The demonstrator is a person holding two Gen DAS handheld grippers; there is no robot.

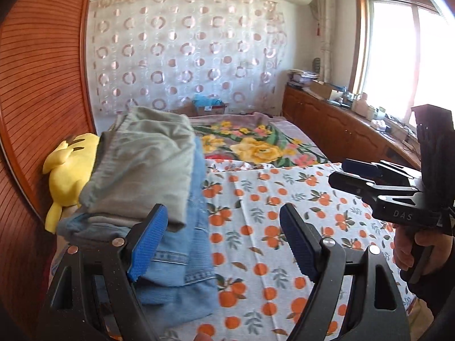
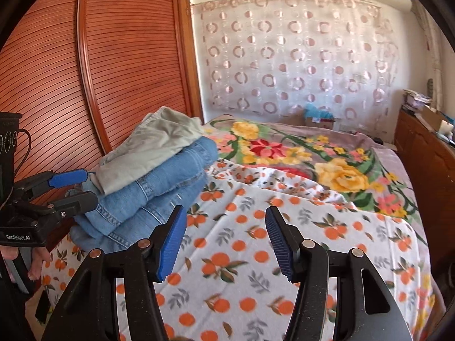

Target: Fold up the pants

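A stack of folded pants lies at the left of the bed: grey-green pants [image 1: 145, 159] [image 2: 153, 147] on top of folded blue jeans [image 1: 182, 272] [image 2: 159, 193]. My left gripper [image 1: 224, 238] is open and empty; its left finger is beside the near end of the stack. It also shows in the right wrist view [image 2: 76, 190], open at the stack's left end. My right gripper [image 2: 226, 241] is open and empty above the orange-print sheet [image 2: 241, 255], right of the stack. It shows in the left wrist view [image 1: 345, 174] too, held in a hand.
The orange-print sheet [image 1: 284, 227] covers the near bed; a floral blanket [image 2: 327, 164] lies beyond. A yellow plush toy [image 1: 68, 176] sits left of the stack by the wooden wardrobe [image 2: 99, 71]. A cluttered wooden cabinet [image 1: 341, 125] runs along the right under the window.
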